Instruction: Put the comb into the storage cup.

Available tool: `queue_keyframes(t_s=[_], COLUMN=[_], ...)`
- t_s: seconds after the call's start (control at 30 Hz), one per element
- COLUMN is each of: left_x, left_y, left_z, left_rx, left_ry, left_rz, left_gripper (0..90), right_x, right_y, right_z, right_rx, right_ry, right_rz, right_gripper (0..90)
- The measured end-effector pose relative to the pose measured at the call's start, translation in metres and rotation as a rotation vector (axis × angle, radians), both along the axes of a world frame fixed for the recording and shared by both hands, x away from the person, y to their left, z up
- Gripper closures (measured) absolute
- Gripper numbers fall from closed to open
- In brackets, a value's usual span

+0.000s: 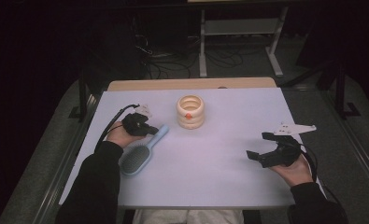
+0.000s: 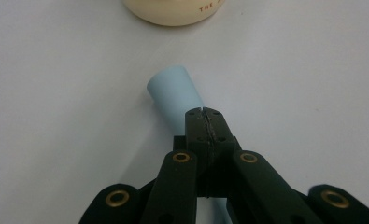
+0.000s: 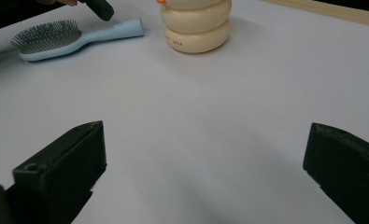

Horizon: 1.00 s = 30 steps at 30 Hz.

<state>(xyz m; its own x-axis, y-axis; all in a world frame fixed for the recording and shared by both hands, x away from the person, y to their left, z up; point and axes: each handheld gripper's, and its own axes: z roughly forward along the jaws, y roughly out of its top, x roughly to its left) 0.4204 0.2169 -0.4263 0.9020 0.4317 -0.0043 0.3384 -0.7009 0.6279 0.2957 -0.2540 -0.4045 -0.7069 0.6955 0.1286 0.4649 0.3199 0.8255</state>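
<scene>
Hairbrush point(image 1: 138, 156) – left gripper point(image 2: 204, 114) jaws together over handle; right gripper point(image 1: 261, 147) jaws apart. Cream container point(image 2: 173, 11) label reads "THE", rest cut off.

Brush handle point(image 2: 175, 95) partly under left gripper point(image 2: 204, 114)

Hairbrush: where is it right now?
In the high view the hairbrush lies left on the table, its handle under the shut left gripper, near the cream ringed container.
</scene>
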Motion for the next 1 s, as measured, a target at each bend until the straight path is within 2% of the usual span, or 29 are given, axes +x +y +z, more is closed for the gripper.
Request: queue_keyframes(t_s=[0.7, 0.83, 1.0], left_x=[0.002, 0.002, 0.003], left_y=[-0.014, -0.017, -0.021], left_z=[-0.001, -0.002, -0.005], left_rx=[-0.017, -0.034, -0.025], left_ry=[0.011, 0.021, 0.026], left_rz=[-0.032, -0.042, -0.056], left_gripper=[90.0, 90.0, 90.0], right_x=[0.000, 0.000, 0.000], right_y=[0.001, 0.001, 0.001], right_z=[0.000, -0.001, -0.001], right_rx=[-0.002, -0.003, -0.004], right_ry=[0.004, 0.005, 0.005], right_rz=[0.005, 0.007, 0.009], right_gripper=[0.0, 0.0, 0.0])
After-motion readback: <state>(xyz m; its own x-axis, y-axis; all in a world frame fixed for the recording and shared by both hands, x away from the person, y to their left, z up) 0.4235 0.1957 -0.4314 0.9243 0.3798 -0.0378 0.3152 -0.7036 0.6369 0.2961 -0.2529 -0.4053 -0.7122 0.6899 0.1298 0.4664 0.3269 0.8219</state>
